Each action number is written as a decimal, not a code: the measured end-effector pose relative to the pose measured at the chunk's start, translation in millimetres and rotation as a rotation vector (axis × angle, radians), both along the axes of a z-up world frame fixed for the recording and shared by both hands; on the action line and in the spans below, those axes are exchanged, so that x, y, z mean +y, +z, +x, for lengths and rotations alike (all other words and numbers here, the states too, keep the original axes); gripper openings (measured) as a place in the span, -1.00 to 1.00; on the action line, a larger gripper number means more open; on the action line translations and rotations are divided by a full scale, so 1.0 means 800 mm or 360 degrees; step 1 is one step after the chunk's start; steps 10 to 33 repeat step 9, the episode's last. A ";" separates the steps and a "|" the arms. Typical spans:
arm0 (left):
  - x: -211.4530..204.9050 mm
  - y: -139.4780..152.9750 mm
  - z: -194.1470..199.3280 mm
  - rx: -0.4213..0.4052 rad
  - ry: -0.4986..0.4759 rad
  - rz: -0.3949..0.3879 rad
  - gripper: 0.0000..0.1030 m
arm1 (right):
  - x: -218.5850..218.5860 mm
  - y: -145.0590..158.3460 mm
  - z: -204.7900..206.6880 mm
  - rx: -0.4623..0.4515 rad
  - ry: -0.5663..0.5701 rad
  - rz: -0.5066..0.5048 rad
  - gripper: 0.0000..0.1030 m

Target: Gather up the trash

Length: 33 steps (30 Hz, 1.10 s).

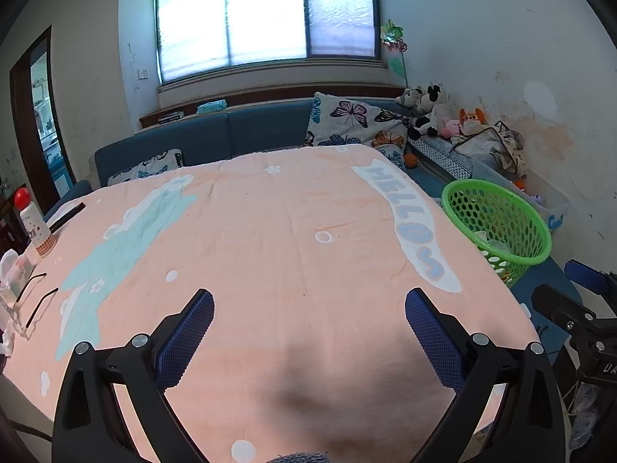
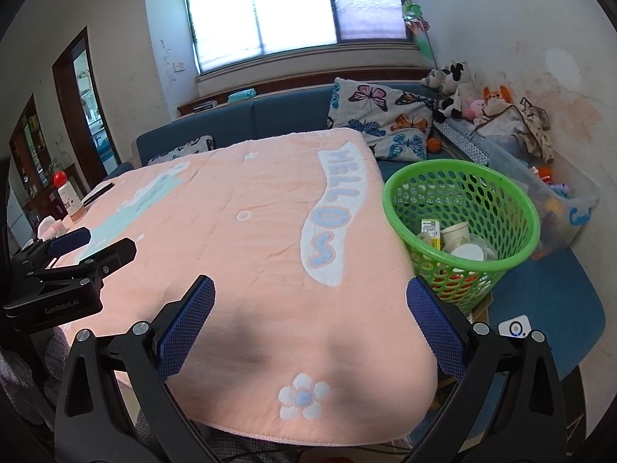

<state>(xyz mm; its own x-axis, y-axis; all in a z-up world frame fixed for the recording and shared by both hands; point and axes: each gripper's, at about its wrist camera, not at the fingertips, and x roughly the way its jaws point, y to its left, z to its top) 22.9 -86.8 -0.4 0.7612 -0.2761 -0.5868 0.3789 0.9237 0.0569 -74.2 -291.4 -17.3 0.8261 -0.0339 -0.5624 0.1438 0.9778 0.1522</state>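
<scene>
A green mesh basket (image 2: 455,164) stands off the table's right edge, holding a paper cup (image 2: 457,235), a white lid (image 2: 468,252) and a small carton (image 2: 432,229). My right gripper (image 2: 309,283) hovers open over the near part of the peach tablecloth (image 2: 239,177), nothing between its blue pads. My left gripper (image 1: 309,294) is also open and empty above the cloth; the right wrist view shows it (image 2: 110,240) at the left. The basket (image 1: 482,184) lies to its right. Clear plastic packaging (image 1: 11,285) sits at the table's left edge.
A white bottle with a red cap (image 1: 34,223) stands at the table's left side. Behind the table run a blue sofa (image 1: 200,135) with butterfly cushions (image 1: 354,123), plush toys (image 1: 428,108) and a clear storage bin (image 2: 578,208). A small white device (image 2: 515,326) lies below the basket.
</scene>
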 end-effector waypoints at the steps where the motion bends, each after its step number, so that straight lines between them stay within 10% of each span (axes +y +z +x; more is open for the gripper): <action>1: -0.001 0.000 0.000 0.0001 -0.0001 0.0000 0.87 | 0.001 0.000 0.000 0.0001 -0.0001 0.0001 0.92; 33: -0.002 -0.004 0.001 0.0023 -0.0009 -0.0002 0.87 | -0.001 0.001 0.000 0.0006 -0.0001 0.0008 0.92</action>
